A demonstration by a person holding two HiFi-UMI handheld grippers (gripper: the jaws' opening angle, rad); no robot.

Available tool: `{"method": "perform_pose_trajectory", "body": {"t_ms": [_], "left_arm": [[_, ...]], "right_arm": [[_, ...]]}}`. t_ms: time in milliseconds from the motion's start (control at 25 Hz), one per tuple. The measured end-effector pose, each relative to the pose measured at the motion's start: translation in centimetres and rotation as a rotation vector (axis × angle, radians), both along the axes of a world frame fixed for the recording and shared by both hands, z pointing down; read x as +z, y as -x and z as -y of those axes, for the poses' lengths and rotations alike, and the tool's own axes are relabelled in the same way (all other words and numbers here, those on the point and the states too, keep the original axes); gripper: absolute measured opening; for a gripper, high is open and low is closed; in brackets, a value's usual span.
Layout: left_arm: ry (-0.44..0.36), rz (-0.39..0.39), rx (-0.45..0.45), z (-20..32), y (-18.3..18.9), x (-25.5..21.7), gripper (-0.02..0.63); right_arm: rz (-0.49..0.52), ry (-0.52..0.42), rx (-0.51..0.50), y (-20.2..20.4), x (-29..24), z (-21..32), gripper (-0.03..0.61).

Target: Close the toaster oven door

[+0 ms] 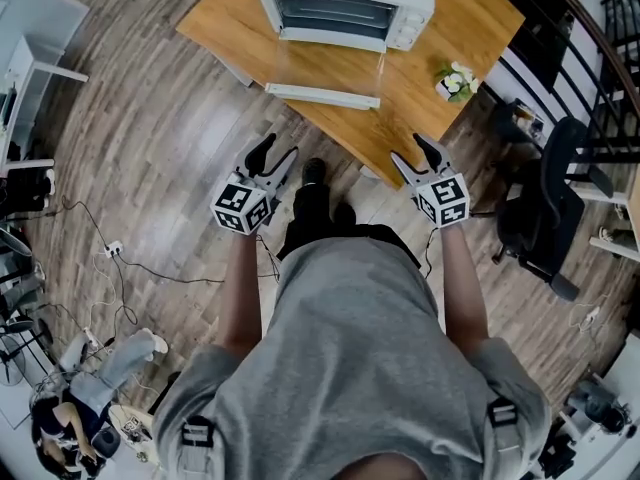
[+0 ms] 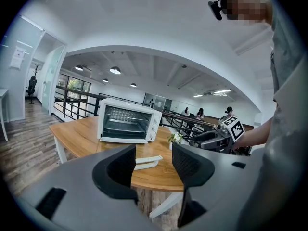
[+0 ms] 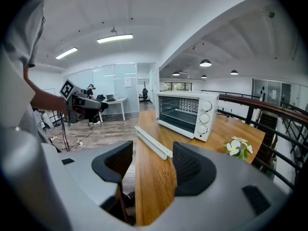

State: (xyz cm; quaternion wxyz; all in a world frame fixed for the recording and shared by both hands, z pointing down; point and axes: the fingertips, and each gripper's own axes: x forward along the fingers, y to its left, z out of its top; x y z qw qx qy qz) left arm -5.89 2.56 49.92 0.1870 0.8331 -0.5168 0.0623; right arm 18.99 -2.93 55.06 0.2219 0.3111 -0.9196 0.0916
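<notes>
both the left hand-held gripper and the right hand-held gripper have jaws apart, holding nothing, well short of the door — best, i think, to get one under its white handle and swing it up and back gently, so the toaster oven does not slide. the oven sits on the wooden tabletop ahead, with the door lying flat and open, pointing out at the person, its long side running left to right.
</notes>
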Motion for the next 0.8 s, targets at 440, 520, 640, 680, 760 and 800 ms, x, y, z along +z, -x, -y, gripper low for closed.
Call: {"method": "perform_pose_trajectory", "body": {"t_ms": [440,520,640,680,760,800], "left_arm": [[0.017,0.04,0.004,4.5,3.0,0.5,0.242],[0.032,0.038,0.007,5.4,3.6,1.1,0.242],[0.049,0.047,0.019,6.9,4.3,2.0,0.242],[0.049,0.056,0.024,7.4,4.6,2.2,0.242],[0.049,0.07,0.029,8.4,5.5,2.5,0.242],[0.051,0.072,0.027,8.8,6.0,2.8,0.242]], "right_arm": [[-0.001,0.037,0.027,2.2,1.3,3.7,0.265],[-0.009,0.045,0.028,2.7,1.8,4.3,0.265],[-0.018,0.069,0.041,3.1,2.8,5.1,0.265],[-0.019,0.077,0.049,3.2,3.2,5.5,0.265],[-0.022,0.09,0.063,3.6,3.8,6.2,0.267],[-0.024,0.097,0.07,3.8,4.2,6.4,0.267]]}}
